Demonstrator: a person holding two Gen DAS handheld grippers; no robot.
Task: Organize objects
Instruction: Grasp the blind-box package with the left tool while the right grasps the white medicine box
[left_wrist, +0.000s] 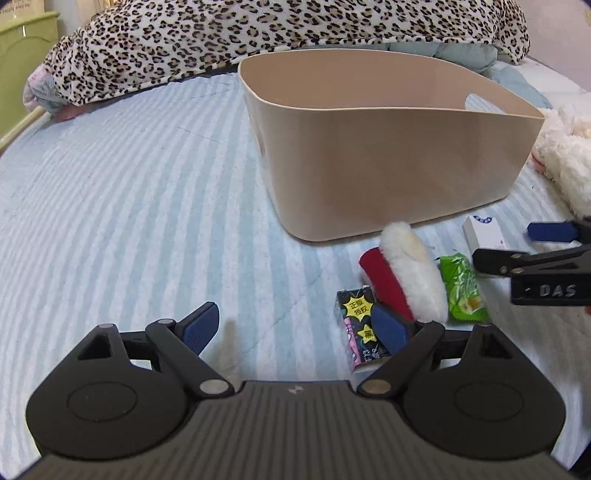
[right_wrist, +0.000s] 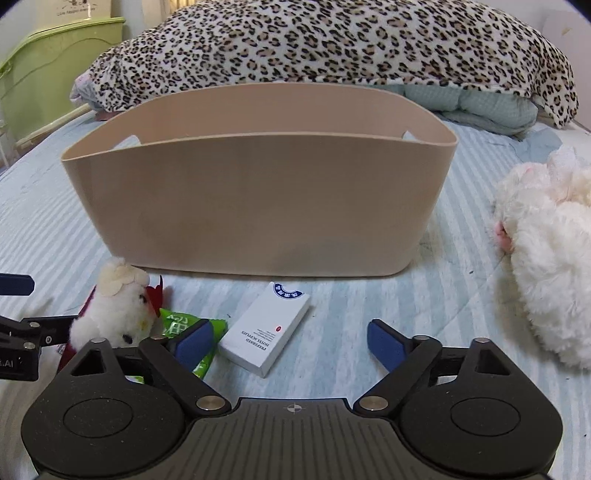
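Both grippers hover low over a striped bedsheet (right_wrist: 369, 295), jaws wide apart, holding nothing. The left gripper (left_wrist: 295, 328) has a black printed carton (left_wrist: 356, 328) by its right finger. The right gripper (right_wrist: 288, 343) has a white box (right_wrist: 269, 328) just ahead, a green packet (right_wrist: 188, 328) and a small plush toy (right_wrist: 118, 310) touching at its left. The beige bin (right_wrist: 258, 206) stands beyond. Closing here could snag the packet too, or pinch sheet.

beige basket (left_wrist: 388, 158) on striped bedsheet (left_wrist: 129, 206), left gripper (left_wrist: 295, 328) jaws apart
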